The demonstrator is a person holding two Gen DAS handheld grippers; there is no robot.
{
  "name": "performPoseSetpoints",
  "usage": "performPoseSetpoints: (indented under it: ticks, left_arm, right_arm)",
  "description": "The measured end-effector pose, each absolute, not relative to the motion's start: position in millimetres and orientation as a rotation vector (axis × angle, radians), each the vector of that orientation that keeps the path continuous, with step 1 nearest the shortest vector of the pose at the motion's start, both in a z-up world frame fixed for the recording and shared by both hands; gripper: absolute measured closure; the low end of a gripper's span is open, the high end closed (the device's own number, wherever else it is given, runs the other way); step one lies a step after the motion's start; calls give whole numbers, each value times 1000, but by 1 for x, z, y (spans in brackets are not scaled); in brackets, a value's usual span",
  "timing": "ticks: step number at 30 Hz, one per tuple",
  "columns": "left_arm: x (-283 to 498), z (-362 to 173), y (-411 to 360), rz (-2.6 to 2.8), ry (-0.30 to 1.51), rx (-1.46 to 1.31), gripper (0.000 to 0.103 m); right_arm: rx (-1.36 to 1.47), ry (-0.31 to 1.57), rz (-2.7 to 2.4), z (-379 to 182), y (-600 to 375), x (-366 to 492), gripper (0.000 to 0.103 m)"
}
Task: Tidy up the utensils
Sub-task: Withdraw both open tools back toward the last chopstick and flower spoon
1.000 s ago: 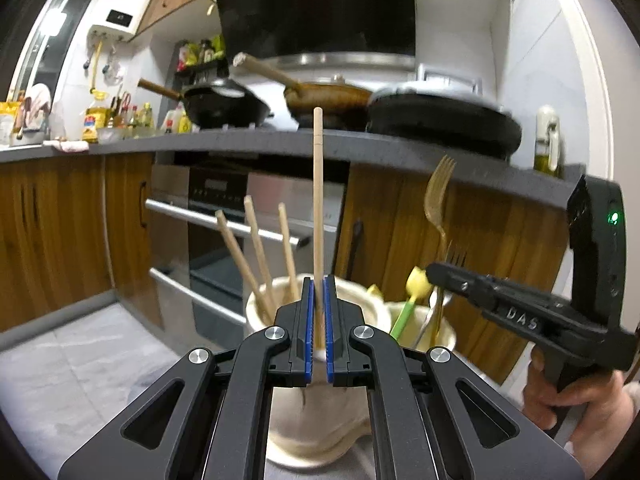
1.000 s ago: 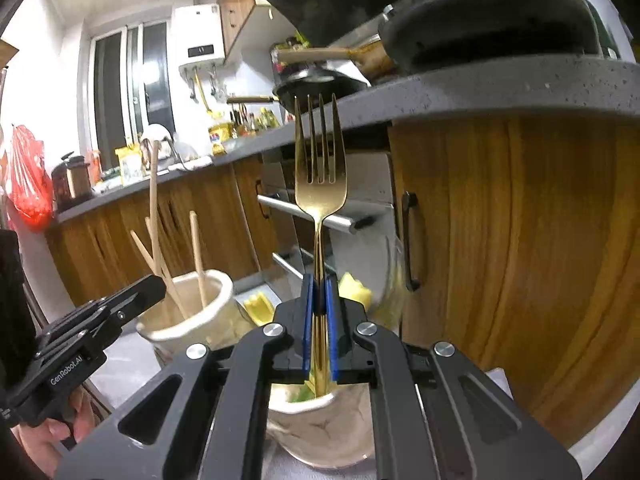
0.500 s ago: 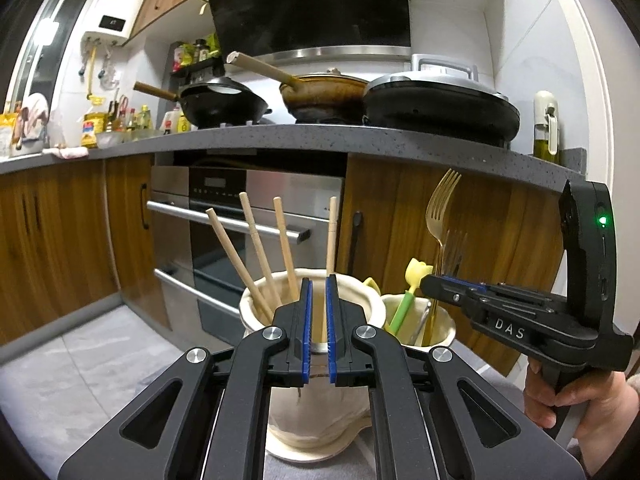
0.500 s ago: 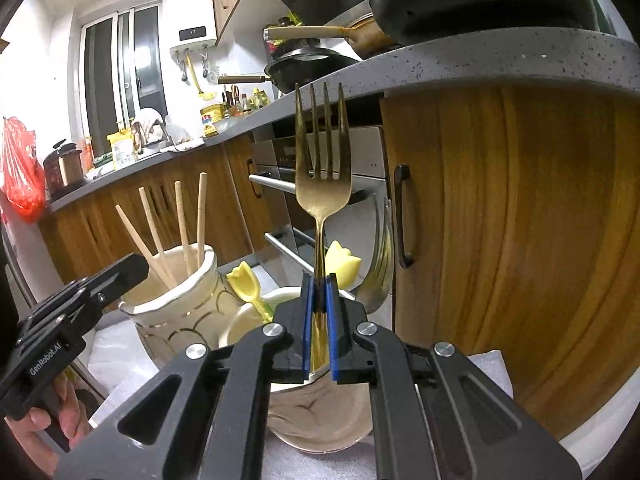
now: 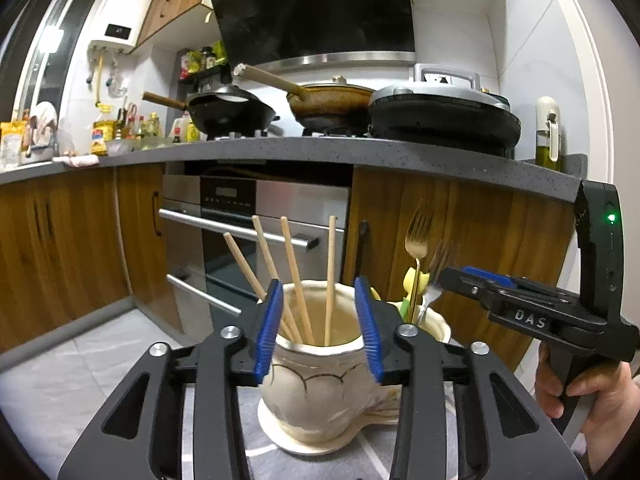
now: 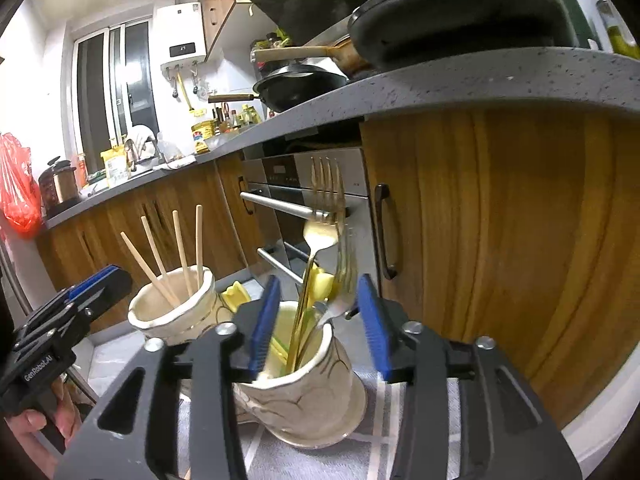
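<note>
A kitchen with wood cabinets (image 5: 72, 240) and an oven (image 5: 256, 216) behind; two cream ceramic holders stand side by side on a grey striped cloth (image 6: 400, 432).

The left gripper (image 5: 319, 330) has its blue-padded jaws spread wide and empty, flanking the rim of the chopstick holder (image 5: 320, 392), where four wooden chopsticks (image 5: 330, 276) stand leaning. The right gripper (image 6: 320, 328) is likewise spread apart, holding nothing, in front of the cutlery holder (image 6: 312, 404). In that holder the gold fork (image 6: 316, 248) stands tines up beside a silver fork (image 6: 346, 280) and what looks like yellow plastic cutlery (image 6: 322, 284), partly hidden.
</note>
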State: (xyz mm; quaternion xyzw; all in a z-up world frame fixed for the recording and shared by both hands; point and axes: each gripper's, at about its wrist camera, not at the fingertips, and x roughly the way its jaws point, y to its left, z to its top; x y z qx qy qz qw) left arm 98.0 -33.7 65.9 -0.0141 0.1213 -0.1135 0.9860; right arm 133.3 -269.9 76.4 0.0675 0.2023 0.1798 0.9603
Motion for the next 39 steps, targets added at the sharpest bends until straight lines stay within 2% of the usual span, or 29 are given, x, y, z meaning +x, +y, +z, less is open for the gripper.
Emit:
performPoseSetpoints:
  ticks: [5,6,9,12,19,39]
  left_arm:
    - [79,67,-26,-195,255,-28,39]
    - [76,66,-24,-188,260,-29,34]
    - [66,58,-17,-172,296,-39,27]
    - [57,49,-12,-154,332,-35,24]
    - [41,28,-9,-127,407,-10,21]
    - [29,-5,3,-103,516,11,19]
  right_arm:
    - [140,427,346,80,-282,118,44]
    - [140,435,347,80,-283,115,39]
    - [112,467,354,74,-283,104,29]
    - [100,489,364,67,-282,95,22]
    - [92,532,376,57,-276,75,16]
    - [-9,745,466,3,-242,50,14]
